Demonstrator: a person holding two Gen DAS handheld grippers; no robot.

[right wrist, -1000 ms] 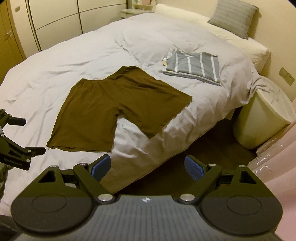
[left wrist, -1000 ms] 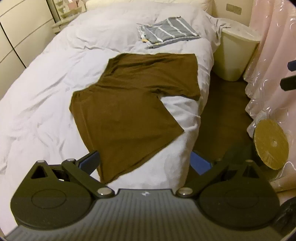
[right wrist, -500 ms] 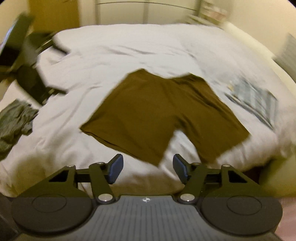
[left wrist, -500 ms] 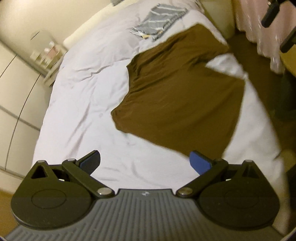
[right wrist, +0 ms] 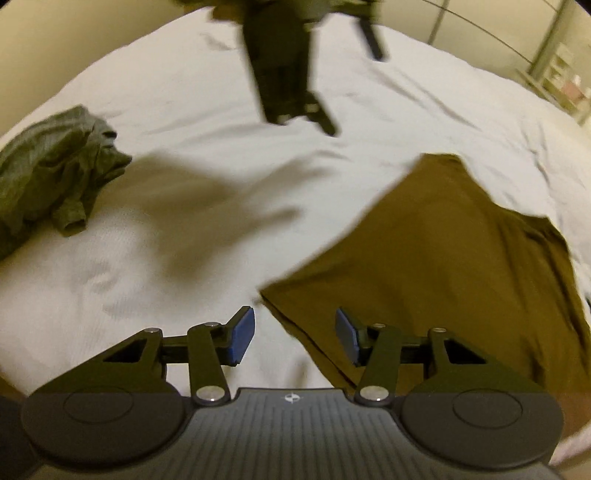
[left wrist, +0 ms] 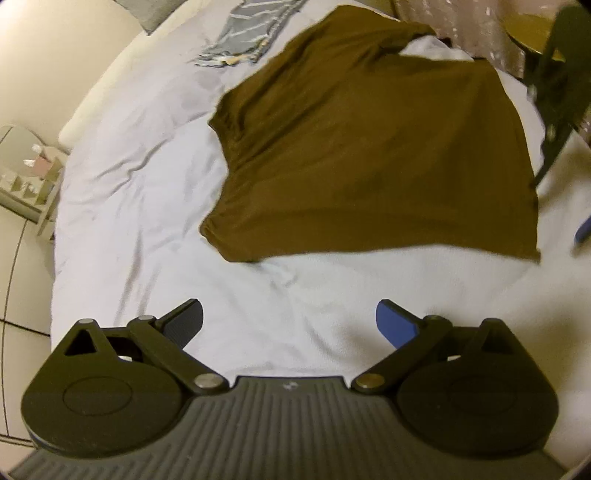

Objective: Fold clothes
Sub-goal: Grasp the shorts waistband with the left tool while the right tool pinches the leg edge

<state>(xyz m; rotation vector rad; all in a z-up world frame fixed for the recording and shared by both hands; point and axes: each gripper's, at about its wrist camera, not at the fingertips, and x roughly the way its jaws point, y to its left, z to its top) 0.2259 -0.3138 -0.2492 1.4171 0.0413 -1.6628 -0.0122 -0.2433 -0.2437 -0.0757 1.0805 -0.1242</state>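
Left wrist view, taken from left to right: a small shelf unit [left wrist: 27, 177] stands at the far left past the edge of the bed [left wrist: 122, 221], whose white cover fills most of the picture. Up at the top lies a grey striped garment [left wrist: 255, 27], apparently already folded — if so, one piece of the job is done. To its right the brown shorts [left wrist: 369, 147] lie spread flat and unfolded on the cover, one leg hem running across the near side. The left gripper [left wrist: 290, 319] hangs over bare sheet short of that hem, its jaws wide and nothing between them. At the far right edge, blurred, part of the other tool shows.

The right wrist view, again from the left: a crumpled olive-grey garment [right wrist: 55, 166] sits in a heap on the sheet, well apart from the shorts and not yet touched by folding. In the upper middle the left tool appears as a dark blur. Lower down, the right gripper [right wrist: 295, 334] is closing, its jaws about half-wide, and the corner of the shorts' leg hem lies in the gap between them; the pads do not press on the cloth yet.

My reading — the shorts' fold has not begun; the corners are only being approached, and the heap waits after that.
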